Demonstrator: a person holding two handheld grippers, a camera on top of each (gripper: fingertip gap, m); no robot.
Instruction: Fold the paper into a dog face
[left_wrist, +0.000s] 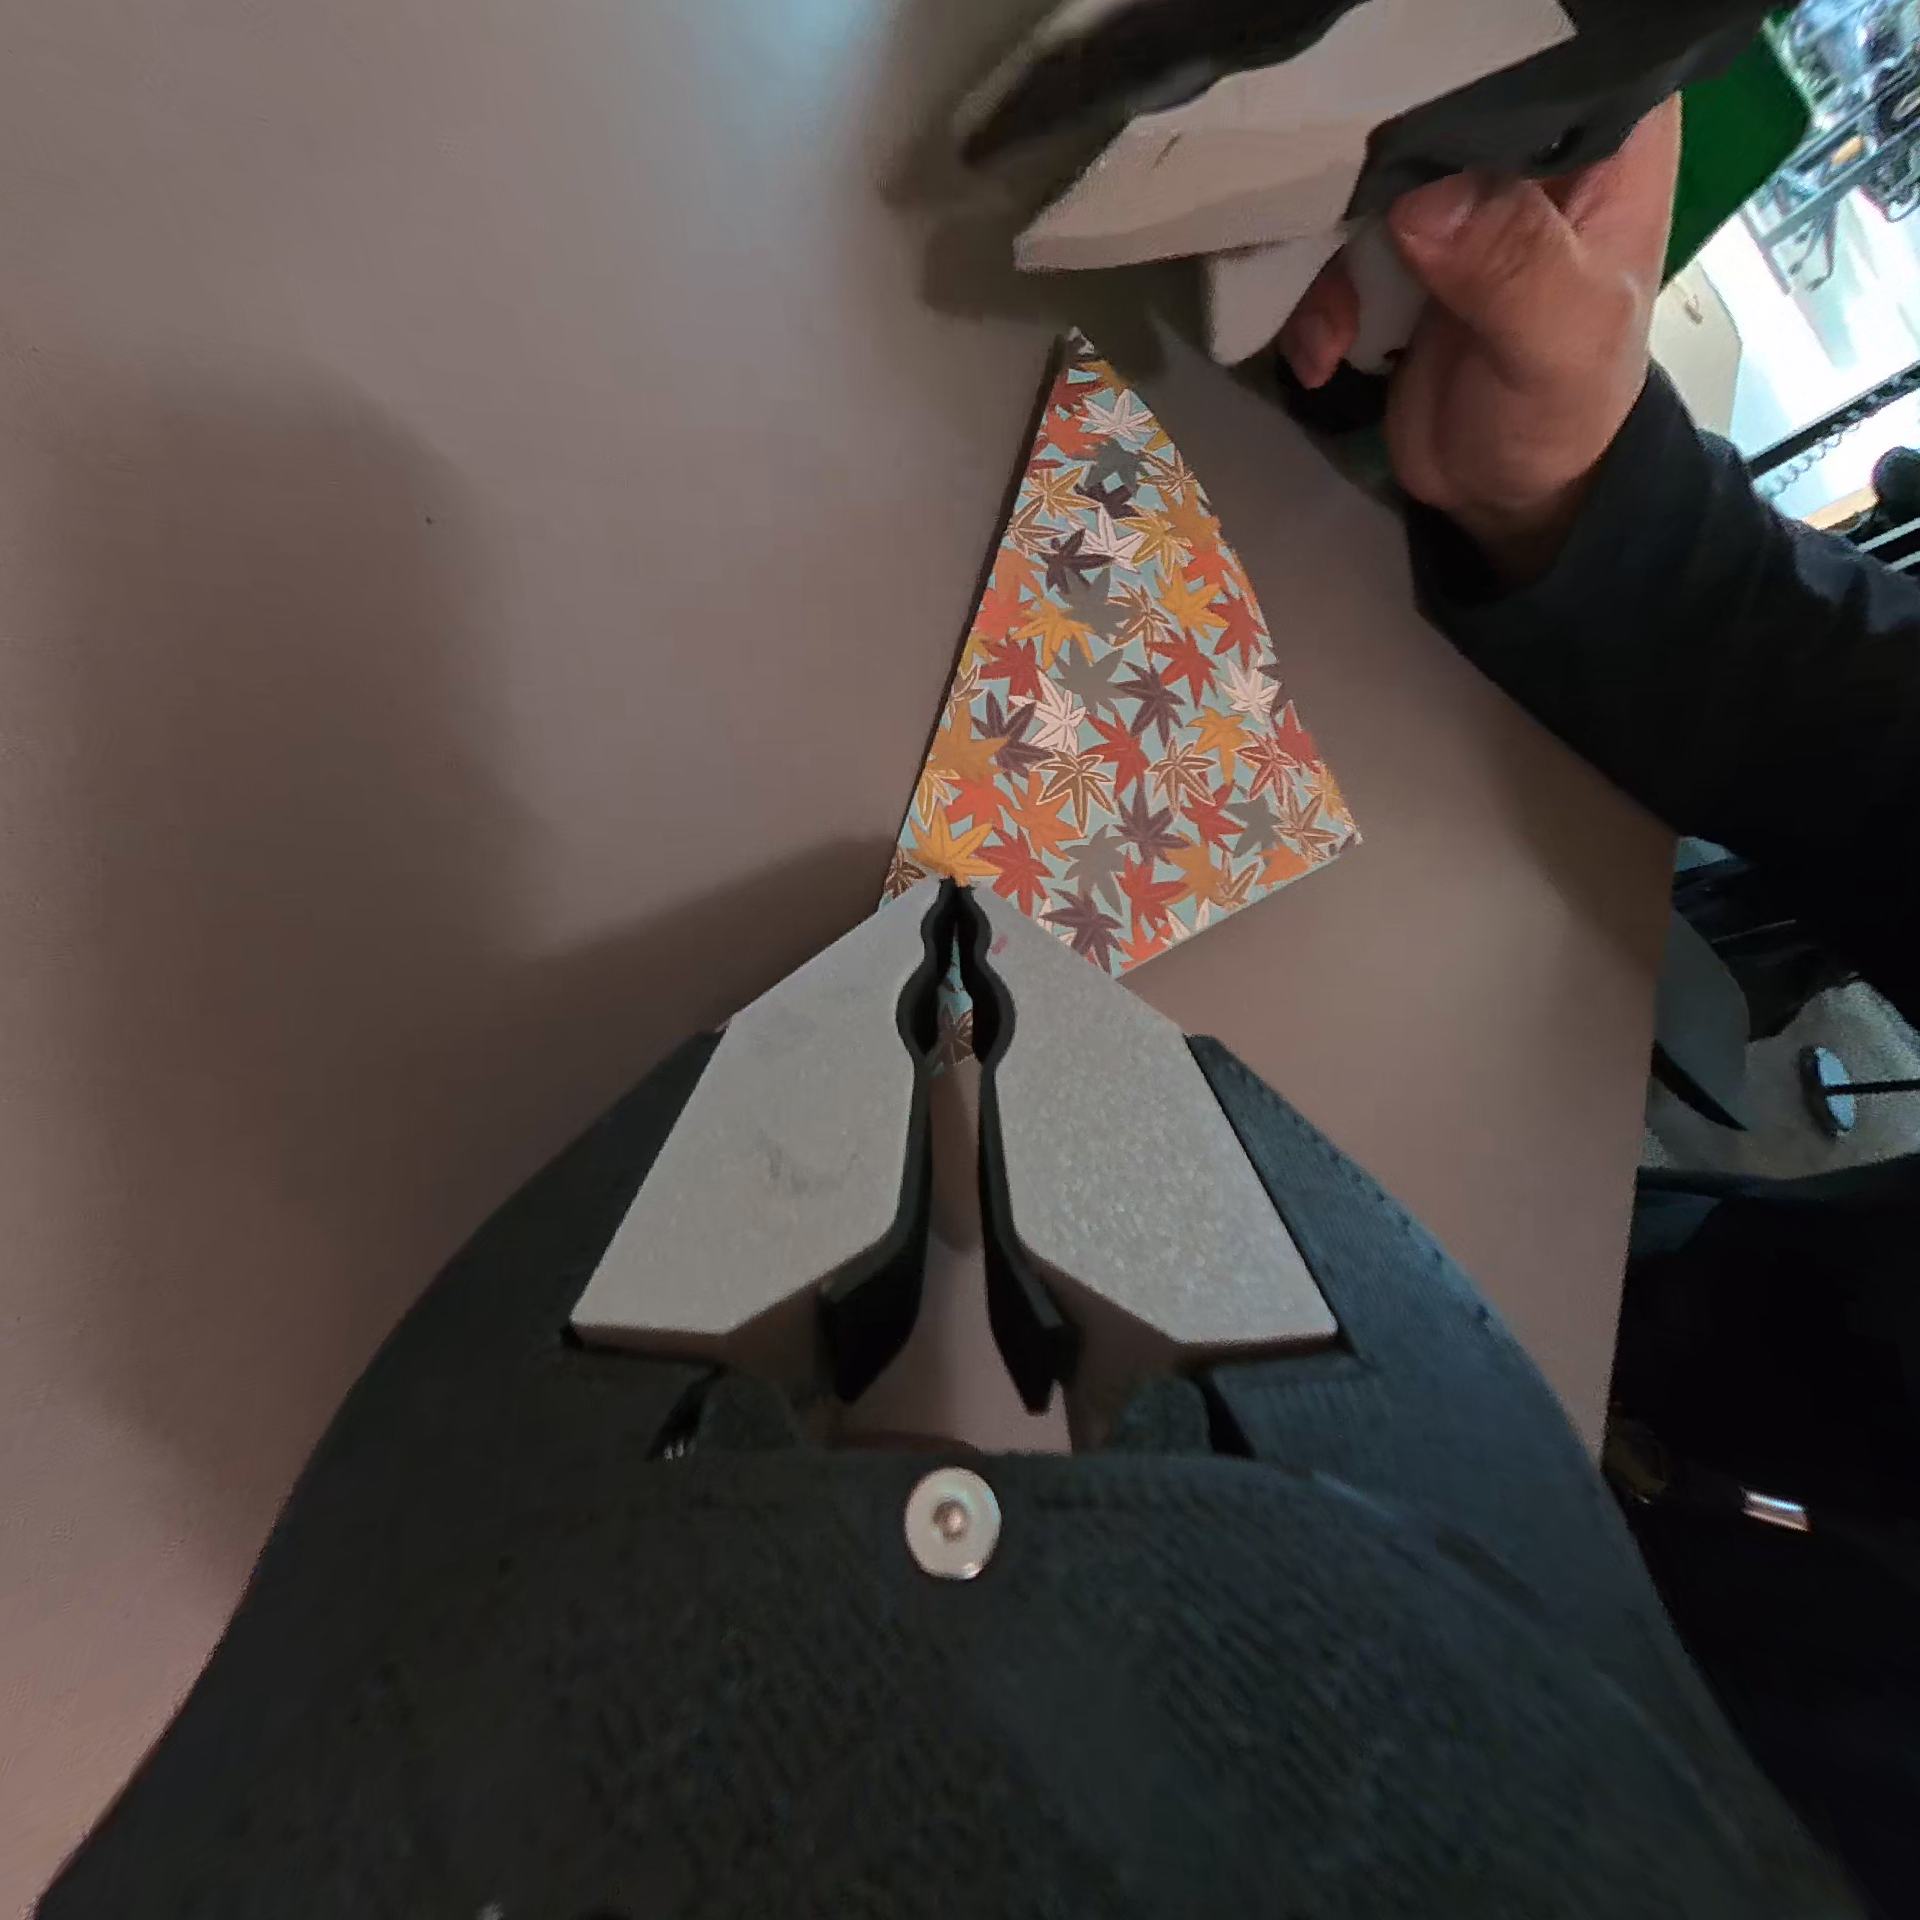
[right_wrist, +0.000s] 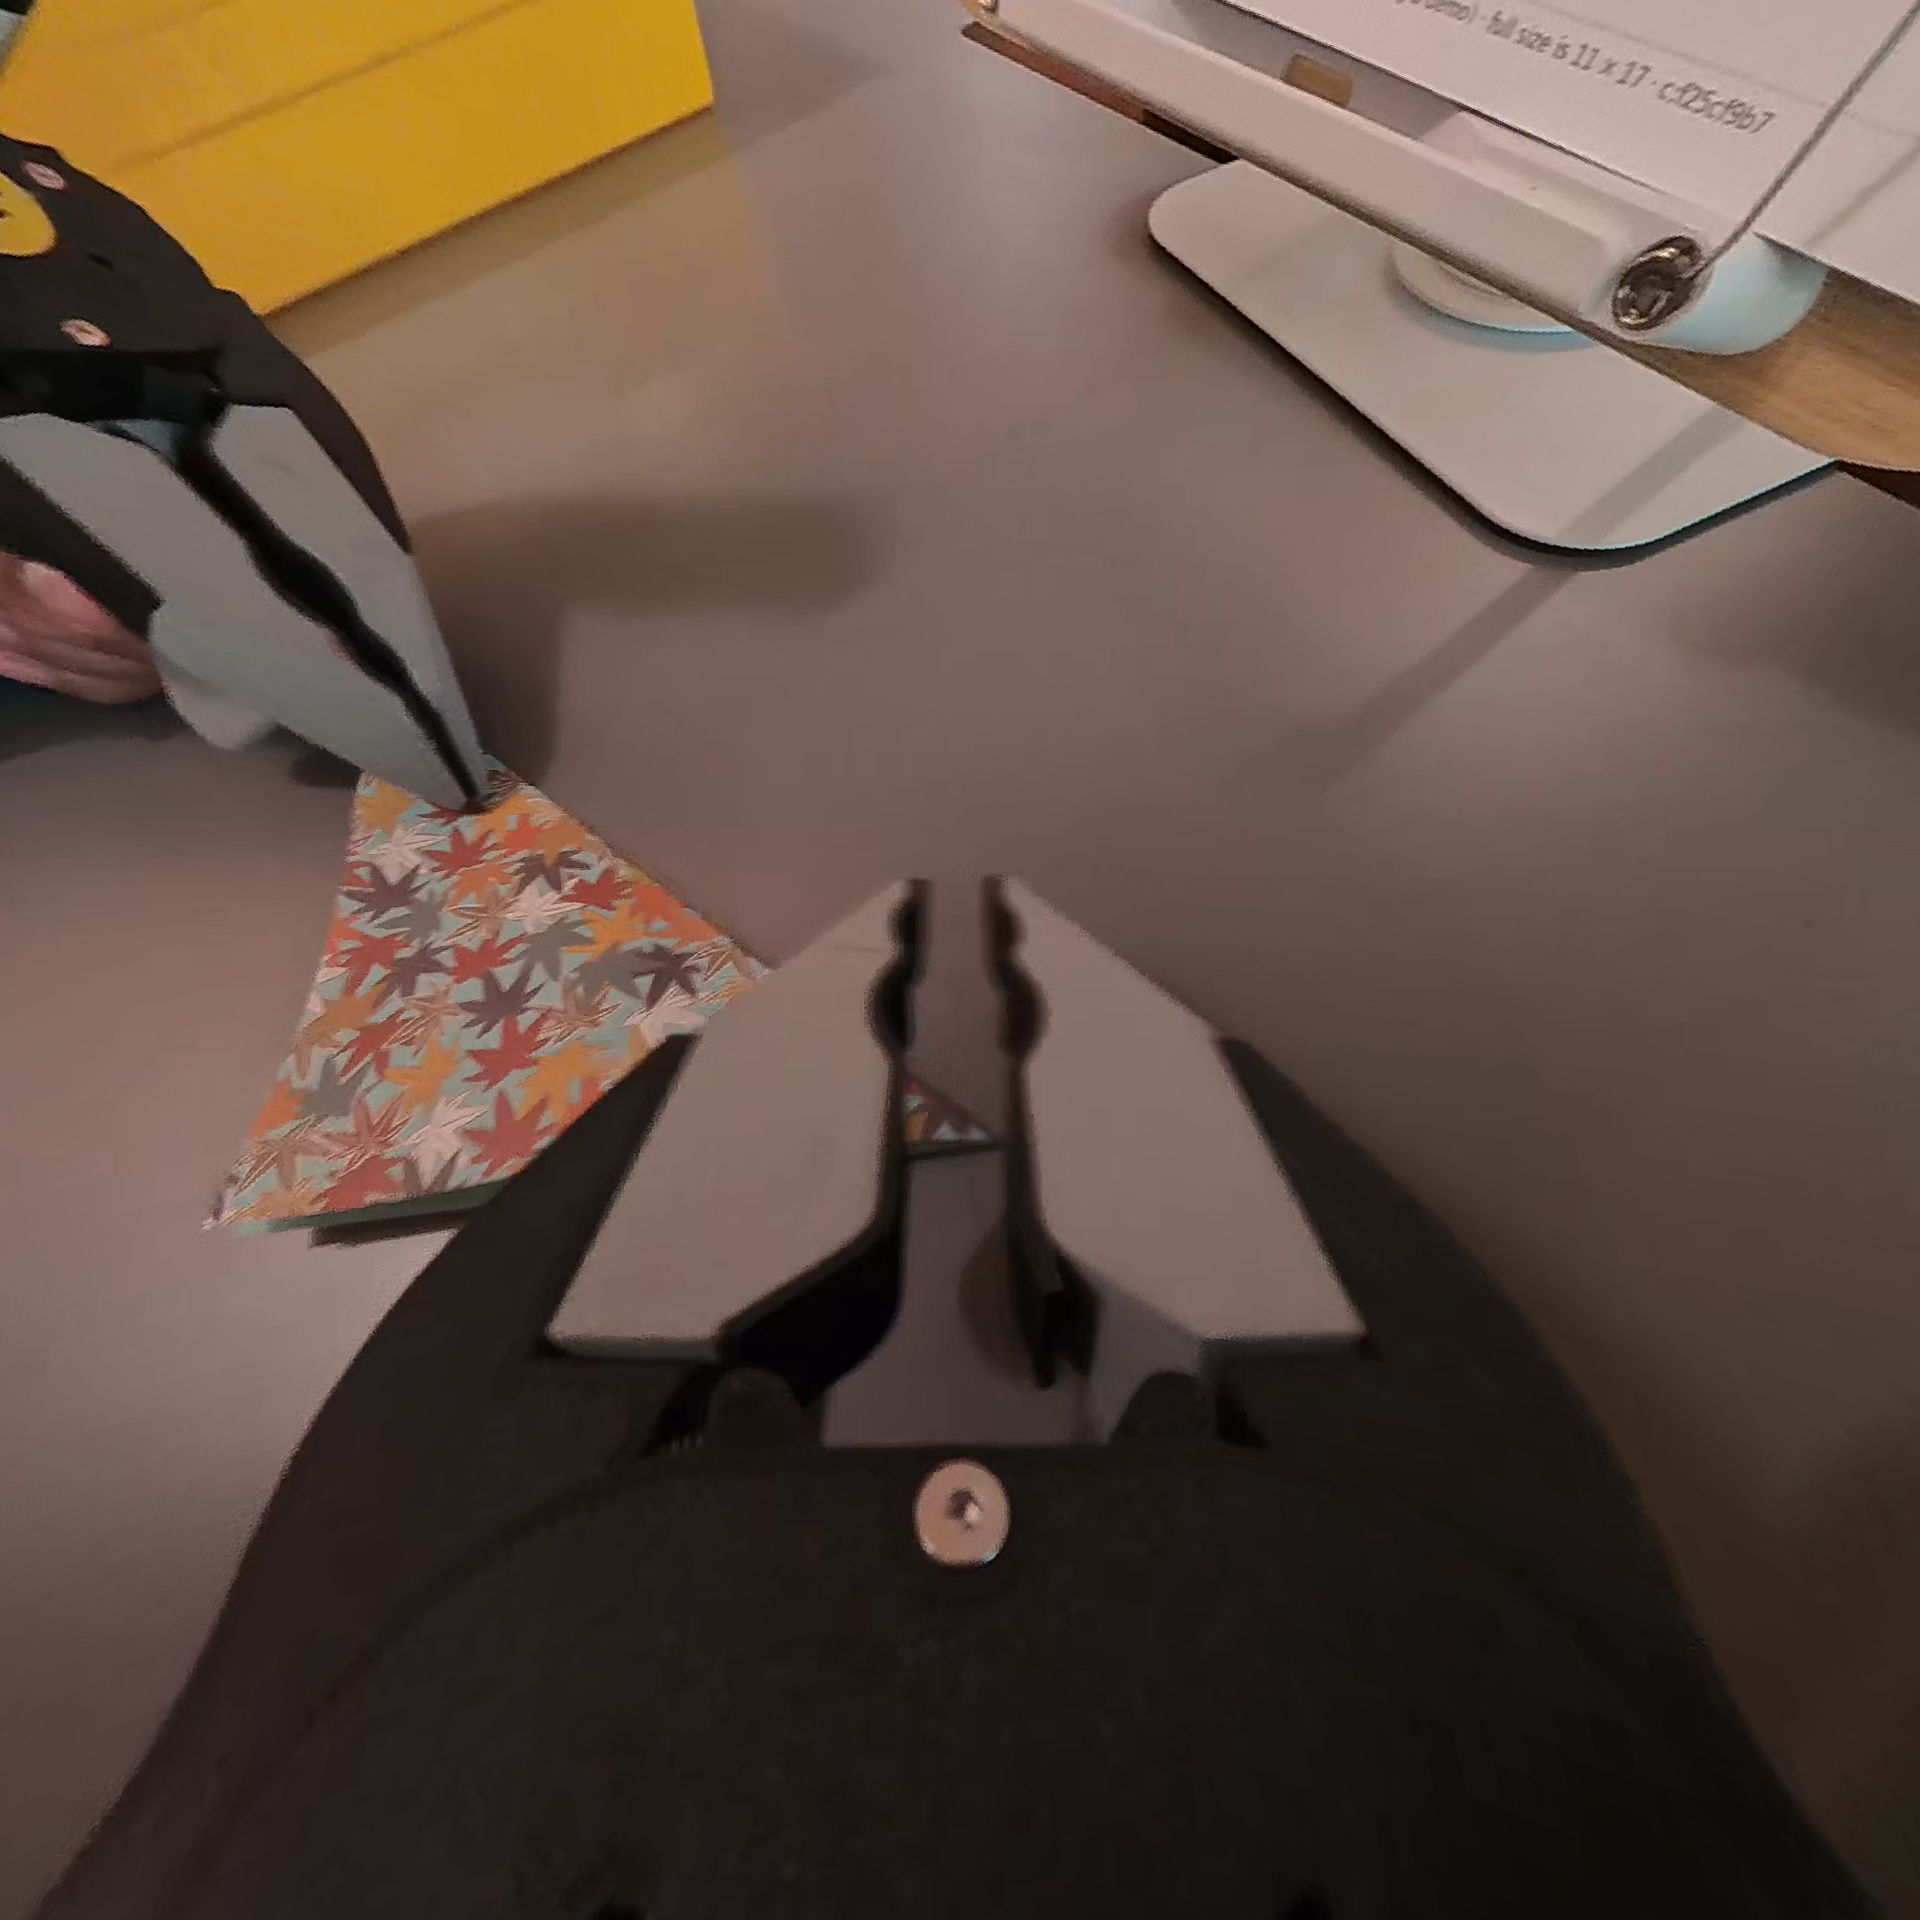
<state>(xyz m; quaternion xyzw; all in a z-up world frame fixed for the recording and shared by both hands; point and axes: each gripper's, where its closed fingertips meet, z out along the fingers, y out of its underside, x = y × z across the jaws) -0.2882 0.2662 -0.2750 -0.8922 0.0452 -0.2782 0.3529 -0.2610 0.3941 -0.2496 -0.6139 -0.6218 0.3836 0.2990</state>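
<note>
**Left tongs clenched on paper corner, right tongs slack above the table**

Left wrist view, nearest, from 6 o'clock up to centre: left gripper (left_wrist: 951, 896), clenched, no gap between the tips. Tips pressed on the near corner of the leaf-patterned paper (left_wrist: 1122, 707); cannot tell whether a layer is pinched between them. Just beyond, toward 1 o'clock: the paper itself, flat on the grey table (left_wrist: 468, 520), with its far point near 12 o'clock. Farthest, at 1 o'clock: right gripper (left_wrist: 997, 177), blurred, held by a hand (left_wrist: 1507, 343) in a dark sleeve.

Right wrist view, nearest, at 6 o'clock: right gripper (right_wrist: 951, 894), released, a narrow gap between the fingers and nothing grasped. Low in that gap, only a small corner of the paper. At 8 o'clock: the paper, folded, with layered edges at its near side. At 9 o'clock: the left gripper's tips, down on the far corner. Farther, at 11 o'clock: yellow box (right_wrist: 364, 135). At 1 o'clock: white stand (right_wrist: 1455, 364).
</note>
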